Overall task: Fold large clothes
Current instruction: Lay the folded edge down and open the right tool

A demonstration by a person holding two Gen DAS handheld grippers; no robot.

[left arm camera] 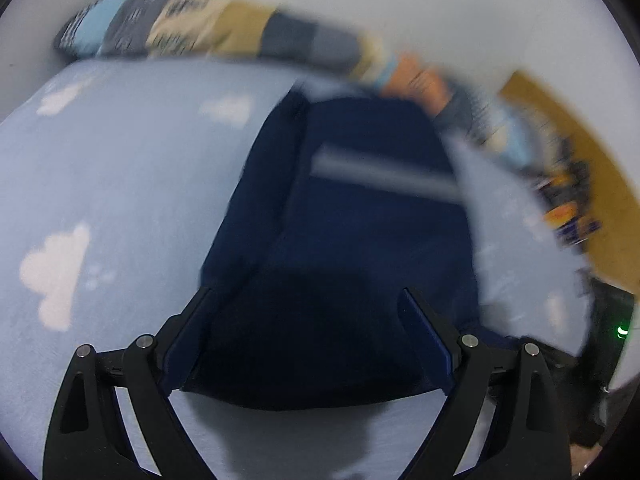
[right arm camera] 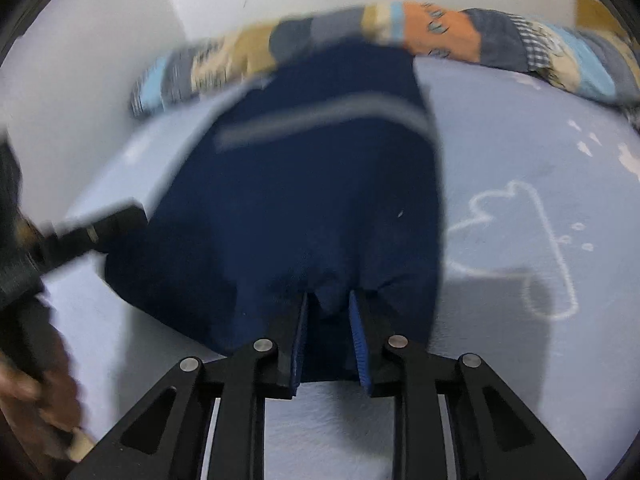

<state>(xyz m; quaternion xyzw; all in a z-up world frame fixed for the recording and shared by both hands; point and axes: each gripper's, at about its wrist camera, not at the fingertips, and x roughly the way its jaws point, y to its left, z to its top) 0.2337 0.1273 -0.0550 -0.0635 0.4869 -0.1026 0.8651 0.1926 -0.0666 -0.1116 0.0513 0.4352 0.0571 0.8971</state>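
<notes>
A navy garment (right arm camera: 304, 200) lies on a pale blue bed sheet (right arm camera: 520, 152), its far end at twelve o'clock by a patchwork quilt (right arm camera: 460, 36). The right tongs (right arm camera: 328, 304) pinch its near hem; the left tongs (left arm camera: 308, 296) hang wide open above it.

White walls (left arm camera: 400, 8), cloud-print bedsheet (left arm camera: 120, 184)

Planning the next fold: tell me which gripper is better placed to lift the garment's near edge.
Right. The right gripper already has the navy garment bunched between its narrowed jaws at the near hem; the left gripper stands wide open over it.
</notes>
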